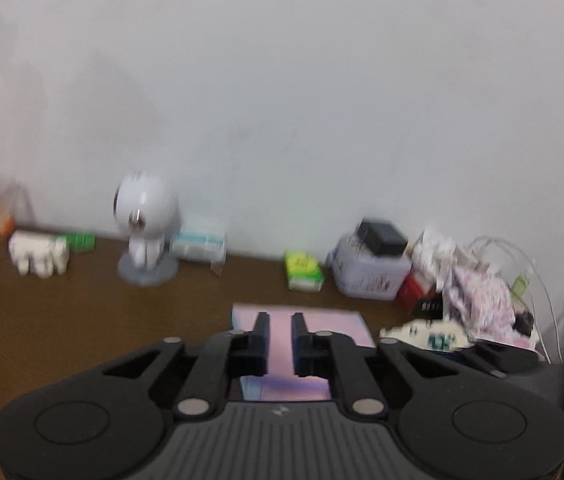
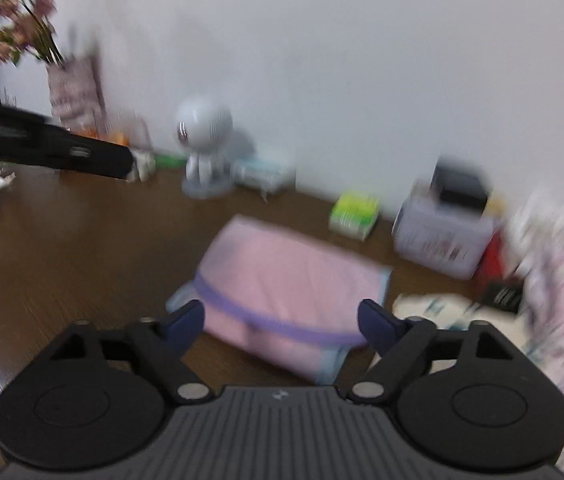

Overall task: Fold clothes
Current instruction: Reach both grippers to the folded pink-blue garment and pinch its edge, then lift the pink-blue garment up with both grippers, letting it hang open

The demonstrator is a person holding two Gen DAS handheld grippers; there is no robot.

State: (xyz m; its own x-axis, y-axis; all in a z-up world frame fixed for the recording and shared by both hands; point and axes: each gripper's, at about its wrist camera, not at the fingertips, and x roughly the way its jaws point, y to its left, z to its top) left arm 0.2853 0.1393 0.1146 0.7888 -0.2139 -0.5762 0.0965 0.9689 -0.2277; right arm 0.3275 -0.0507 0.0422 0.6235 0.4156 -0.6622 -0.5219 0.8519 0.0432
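Fingers (image 2: 378, 322) of right gripper (image 2: 282, 318) apart above folded pink cloth (image 2: 282, 280)

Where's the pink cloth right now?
The pink cloth lies folded on the brown table, centre of the right wrist view, just beyond the right gripper, with the green box behind it.

Pink folded cloth (image 2: 282, 276) with purple stripe, brown table (image 2: 82, 240), white wall (image 2: 362, 60)
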